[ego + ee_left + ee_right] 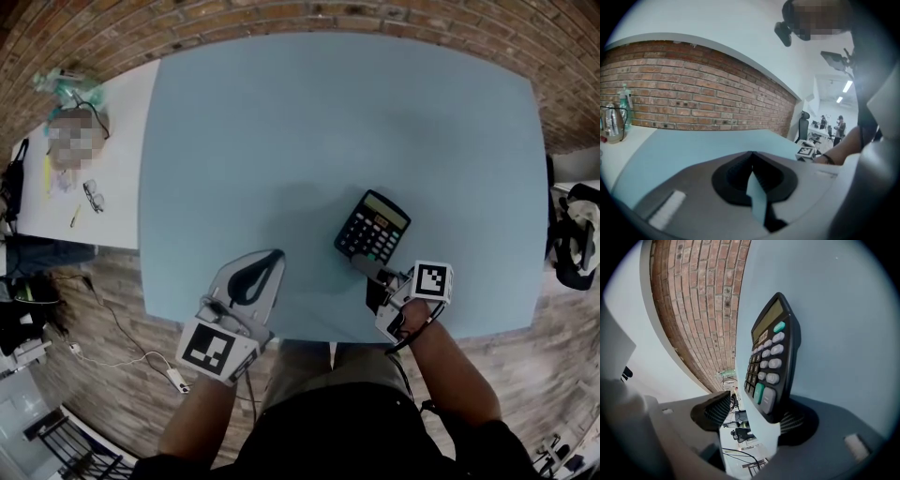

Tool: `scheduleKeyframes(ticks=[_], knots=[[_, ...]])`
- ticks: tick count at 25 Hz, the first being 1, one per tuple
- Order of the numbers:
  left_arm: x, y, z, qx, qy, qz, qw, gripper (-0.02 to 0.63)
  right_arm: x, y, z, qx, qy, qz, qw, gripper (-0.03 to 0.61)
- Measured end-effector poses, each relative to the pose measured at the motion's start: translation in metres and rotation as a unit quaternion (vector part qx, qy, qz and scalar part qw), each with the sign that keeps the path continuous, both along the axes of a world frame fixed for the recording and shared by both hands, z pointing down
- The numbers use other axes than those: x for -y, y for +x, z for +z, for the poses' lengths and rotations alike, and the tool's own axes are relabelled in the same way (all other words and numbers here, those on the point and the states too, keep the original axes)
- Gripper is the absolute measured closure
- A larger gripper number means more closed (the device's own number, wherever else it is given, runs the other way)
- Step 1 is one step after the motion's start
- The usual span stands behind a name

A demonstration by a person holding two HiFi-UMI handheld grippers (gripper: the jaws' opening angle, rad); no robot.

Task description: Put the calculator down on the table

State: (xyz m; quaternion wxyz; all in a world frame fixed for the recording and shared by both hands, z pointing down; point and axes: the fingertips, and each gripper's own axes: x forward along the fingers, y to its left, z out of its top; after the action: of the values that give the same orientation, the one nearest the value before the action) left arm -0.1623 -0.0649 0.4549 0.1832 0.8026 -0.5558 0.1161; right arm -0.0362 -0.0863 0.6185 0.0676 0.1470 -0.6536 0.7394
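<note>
One black calculator (372,227) is lying flat on the blue table (244,141), its near end sitting between the spread, unclamped jaws of the right gripper (366,272). The left gripper (277,255), second of two, is idling apart to its left, jaws pressed together and empty.

Black calculator (372,226) flat on blue table (281,141), keys up.

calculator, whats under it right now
Blue table lies under the calculator. At its near edge one pad of the open right gripper sits beneath it. The tabletop directly underneath is covered.
</note>
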Motion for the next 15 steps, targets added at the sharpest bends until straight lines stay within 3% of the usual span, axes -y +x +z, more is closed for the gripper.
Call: scheduleKeyframes(ticks=[5,15], knots=[[0.003,0.003,-0.003,-0.015,0.004,0.001,0.9999,0.611,-0.003,0.005,0.006,-0.017,0.003,0.004,1.0,0.278],[-0.003,0.001,0.003,-0.005,0.003,0.018,0.9998,0.611,-0.016,0.011,0.012,-0.032,-0.017,0.004,0.999,0.264]])
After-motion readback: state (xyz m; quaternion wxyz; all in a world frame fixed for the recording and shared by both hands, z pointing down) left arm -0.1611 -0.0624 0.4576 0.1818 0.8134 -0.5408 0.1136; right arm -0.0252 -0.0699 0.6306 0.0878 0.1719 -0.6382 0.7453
